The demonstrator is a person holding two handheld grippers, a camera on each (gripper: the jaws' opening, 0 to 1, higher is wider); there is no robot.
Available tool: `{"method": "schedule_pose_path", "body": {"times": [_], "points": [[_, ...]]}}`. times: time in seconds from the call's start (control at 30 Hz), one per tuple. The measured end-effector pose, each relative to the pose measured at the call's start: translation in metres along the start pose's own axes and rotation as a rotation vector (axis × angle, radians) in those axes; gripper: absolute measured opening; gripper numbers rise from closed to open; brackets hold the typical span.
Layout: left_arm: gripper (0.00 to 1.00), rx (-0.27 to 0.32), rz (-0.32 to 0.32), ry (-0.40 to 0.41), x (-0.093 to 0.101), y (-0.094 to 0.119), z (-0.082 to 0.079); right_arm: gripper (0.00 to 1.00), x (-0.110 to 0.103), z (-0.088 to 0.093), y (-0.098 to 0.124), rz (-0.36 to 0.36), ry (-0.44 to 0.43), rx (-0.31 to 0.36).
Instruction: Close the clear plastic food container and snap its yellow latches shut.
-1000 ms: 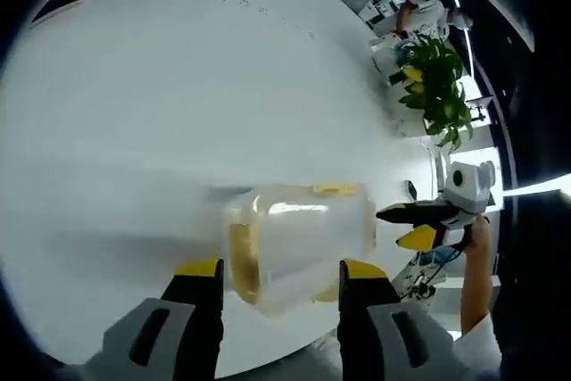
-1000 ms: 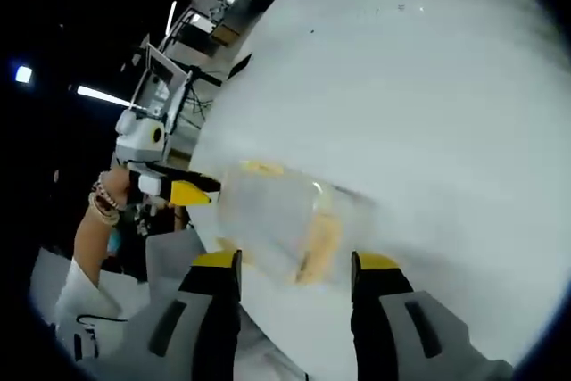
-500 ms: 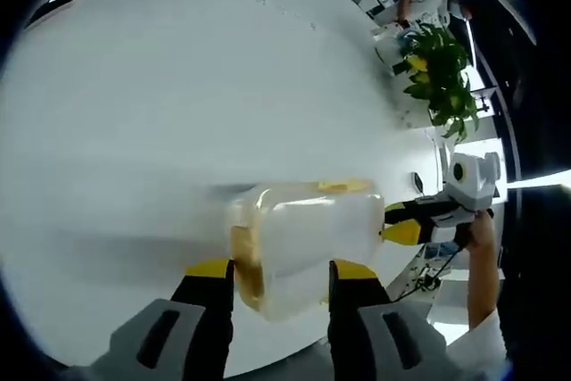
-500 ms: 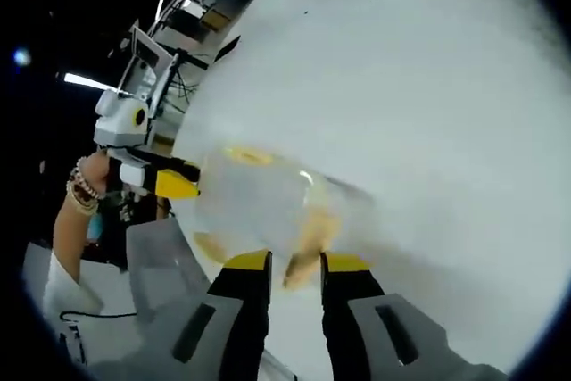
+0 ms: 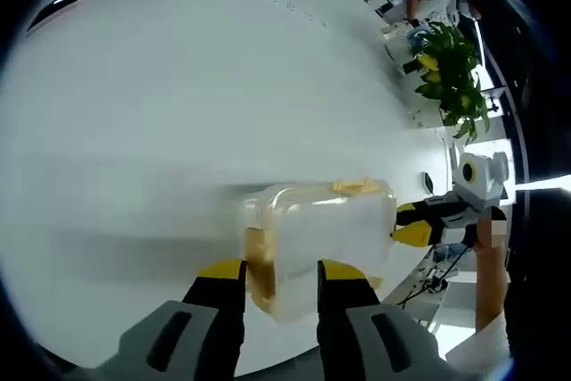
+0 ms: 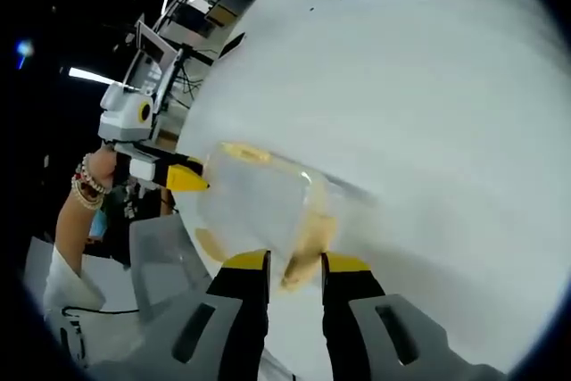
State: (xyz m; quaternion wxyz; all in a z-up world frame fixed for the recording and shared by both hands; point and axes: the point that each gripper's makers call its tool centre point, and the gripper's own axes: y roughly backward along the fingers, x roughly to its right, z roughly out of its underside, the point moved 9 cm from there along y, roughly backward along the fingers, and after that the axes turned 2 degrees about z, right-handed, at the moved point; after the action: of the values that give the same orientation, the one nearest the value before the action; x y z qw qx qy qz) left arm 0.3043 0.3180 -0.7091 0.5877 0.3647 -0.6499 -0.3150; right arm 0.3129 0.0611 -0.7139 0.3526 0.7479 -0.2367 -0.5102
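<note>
The clear plastic container [image 5: 326,225] lies on the white table [image 5: 178,86], lid on. One yellow latch [image 5: 361,186] shows on its far long side and another [image 5: 257,265] on its near end. My left gripper [image 5: 278,272] is shut on that near end, jaws pressing both sides. The right gripper [image 5: 426,220] reaches the opposite end from the right. In the right gripper view the container [image 6: 259,202] lies just ahead, and my right gripper [image 6: 296,265] is shut on a yellow end latch [image 6: 308,252]. The left gripper [image 6: 169,176] touches the container's far end there.
The table edge runs close behind the container on the near side. A green potted plant [image 5: 451,69] stands past the table's far right. A hand with bracelets [image 6: 94,189] holds the left gripper. Stands and a monitor [image 6: 156,69] sit beyond the table.
Both pairs of jaws have closed in on the container's ends. The right jaws narrowed by half a second ago and held; the left jaws kept narrowing. The container has barely shifted.
</note>
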Motion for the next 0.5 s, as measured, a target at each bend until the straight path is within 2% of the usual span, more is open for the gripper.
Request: {"method": "schedule_pose_path", "body": {"times": [0.47,0.5], "points": [[0.21,-0.004,0.024,0.001,-0.0029,-0.0019,0.0007,0.17,0.0003,0.0016,-0.0014,-0.008,0.021,0.004],[0.2,0.006,0.069,0.023,0.0017,-0.004,0.0004,0.17,0.0003,0.0018,-0.0012,-0.009,0.021,0.002]]}}
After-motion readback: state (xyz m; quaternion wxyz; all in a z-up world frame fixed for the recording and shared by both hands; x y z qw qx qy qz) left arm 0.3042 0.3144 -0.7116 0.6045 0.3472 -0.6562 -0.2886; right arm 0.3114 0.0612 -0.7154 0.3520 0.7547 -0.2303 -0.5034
